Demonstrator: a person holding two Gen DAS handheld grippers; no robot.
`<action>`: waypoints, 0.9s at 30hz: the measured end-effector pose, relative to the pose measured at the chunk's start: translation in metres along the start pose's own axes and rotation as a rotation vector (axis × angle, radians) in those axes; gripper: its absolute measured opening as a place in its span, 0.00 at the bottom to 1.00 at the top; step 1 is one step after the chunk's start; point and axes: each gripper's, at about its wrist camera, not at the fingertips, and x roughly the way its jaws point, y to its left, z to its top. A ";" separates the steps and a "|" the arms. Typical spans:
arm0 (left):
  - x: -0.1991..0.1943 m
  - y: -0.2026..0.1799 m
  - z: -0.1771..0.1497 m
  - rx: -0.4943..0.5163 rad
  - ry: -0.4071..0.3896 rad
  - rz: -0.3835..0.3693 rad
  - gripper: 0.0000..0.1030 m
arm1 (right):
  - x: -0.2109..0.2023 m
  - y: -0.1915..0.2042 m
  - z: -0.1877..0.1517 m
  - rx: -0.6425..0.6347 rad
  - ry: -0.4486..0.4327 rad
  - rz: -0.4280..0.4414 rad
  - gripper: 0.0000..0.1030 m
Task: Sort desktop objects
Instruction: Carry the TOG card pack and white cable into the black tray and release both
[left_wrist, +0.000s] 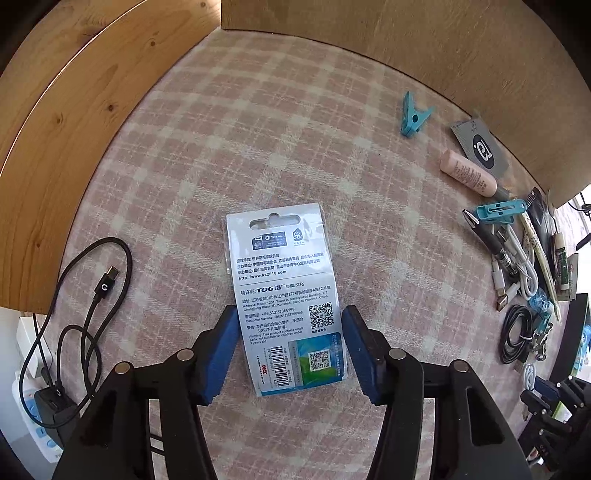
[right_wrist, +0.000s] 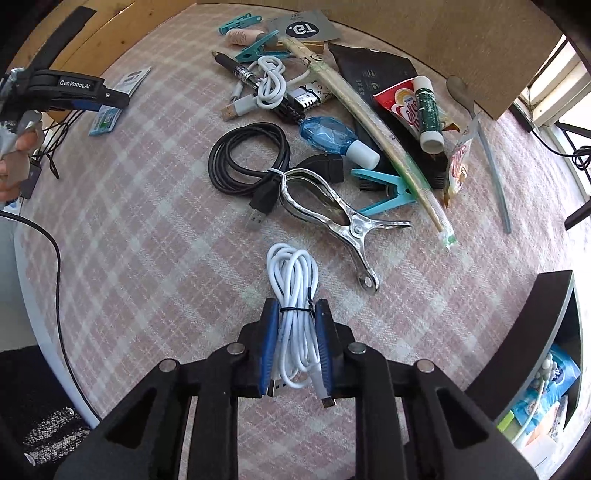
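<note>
The right gripper had its blue pads pinched on the bundled white charging cable with its thin black tie, which lay on the pink plaid cloth of the bench. No earlier view to compare, but the hold looked low on the bundle; I judged the upper loops could sag and snag the shiny metal spring clamp just beyond, or the coiled black USB cable behind it, dragging the pile. The left gripper stood wide, straddling the flat white retail card with printed barcode without pressing it; closing on so thin a sheet might only skid it along the cloth.
</note>
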 end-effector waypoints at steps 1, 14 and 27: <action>-0.002 -0.002 -0.001 -0.001 -0.004 0.001 0.52 | -0.004 -0.001 -0.003 0.018 -0.011 0.016 0.19; -0.056 -0.065 -0.034 0.113 -0.072 -0.036 0.52 | -0.067 -0.049 -0.047 0.237 -0.166 0.029 0.19; -0.099 -0.171 -0.084 0.509 -0.134 -0.201 0.52 | -0.131 -0.163 -0.160 0.578 -0.264 -0.158 0.19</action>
